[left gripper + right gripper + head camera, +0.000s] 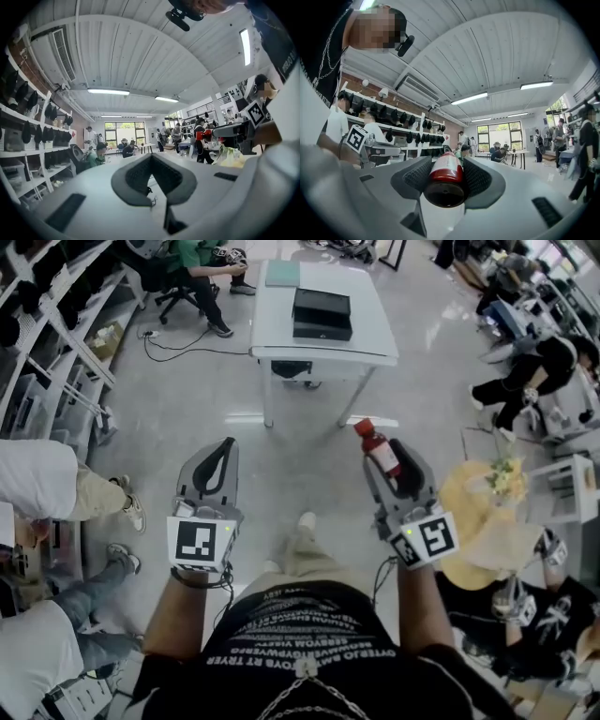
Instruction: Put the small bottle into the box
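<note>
In the head view I stand on the open floor, well short of the white table (367, 341) that carries the black box (322, 313). My right gripper (392, 463) is shut on the small bottle (380, 448), which has red contents and a red cap and sticks out past the jaws. The right gripper view shows the bottle (446, 174) lying lengthwise between the ribbed pads (417, 176), base toward the camera. My left gripper (219, 457) is held level beside it, shut with nothing in it. In the left gripper view its tips (151, 156) meet, and the bottle's cap (206, 135) appears at the right.
A green book (282, 274) lies at the table's far end. Shelving (56, 352) lines the left side. Seated people are at my left (56, 488) and right (534, 371), and one in green (199, 266) is behind the table. A yellow round thing with flowers (492, 498) sits close on my right.
</note>
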Demonstrator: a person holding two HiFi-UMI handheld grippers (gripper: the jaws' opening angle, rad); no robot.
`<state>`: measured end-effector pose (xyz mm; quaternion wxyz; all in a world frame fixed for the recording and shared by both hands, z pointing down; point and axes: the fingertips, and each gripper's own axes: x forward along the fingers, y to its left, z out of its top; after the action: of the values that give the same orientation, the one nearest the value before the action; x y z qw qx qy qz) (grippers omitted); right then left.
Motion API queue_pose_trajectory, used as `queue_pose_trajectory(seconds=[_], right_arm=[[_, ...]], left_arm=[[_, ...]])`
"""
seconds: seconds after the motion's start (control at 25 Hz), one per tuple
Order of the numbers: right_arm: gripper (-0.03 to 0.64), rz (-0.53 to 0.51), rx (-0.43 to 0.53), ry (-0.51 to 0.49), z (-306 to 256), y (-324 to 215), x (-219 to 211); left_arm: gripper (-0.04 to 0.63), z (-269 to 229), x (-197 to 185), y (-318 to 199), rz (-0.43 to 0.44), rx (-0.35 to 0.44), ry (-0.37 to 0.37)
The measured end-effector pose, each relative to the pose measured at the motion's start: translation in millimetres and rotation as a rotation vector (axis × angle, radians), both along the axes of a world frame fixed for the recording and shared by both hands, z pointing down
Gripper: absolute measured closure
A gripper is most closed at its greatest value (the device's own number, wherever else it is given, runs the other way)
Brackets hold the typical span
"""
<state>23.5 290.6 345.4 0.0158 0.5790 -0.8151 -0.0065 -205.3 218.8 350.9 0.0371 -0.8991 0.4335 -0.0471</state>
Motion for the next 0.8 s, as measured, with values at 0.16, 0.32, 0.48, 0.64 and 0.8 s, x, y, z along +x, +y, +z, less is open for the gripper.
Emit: queue_pose_trajectory(seconds=[0.16, 0.32, 0.48, 0.64, 0.8], right_arm=[[0.408, -0.002, 0.001, 0.009, 4, -30, 20], [0.408, -0.007, 0.005, -0.038, 4, -67, 38], [0.408, -0.011, 0.021, -0.044, -2, -98, 52], [0.408, -0.019, 0.001, -0.033, 6, -124, 71], [0.408, -0.037, 0.015, -0.051, -6, -147, 84]], left_arm=[[0.592, 5, 19, -31, 0.003, -0.007, -0.006], [0.592, 4, 39, -66, -0.002, -0.009, -0.014], [0.592, 4, 55, -93, 0.000, -0.009, -0.015], [0.592, 4, 73, -118, -0.006, -0.016, -0.017], [0.592, 2, 95, -137, -0.007, -0.016, -0.032]])
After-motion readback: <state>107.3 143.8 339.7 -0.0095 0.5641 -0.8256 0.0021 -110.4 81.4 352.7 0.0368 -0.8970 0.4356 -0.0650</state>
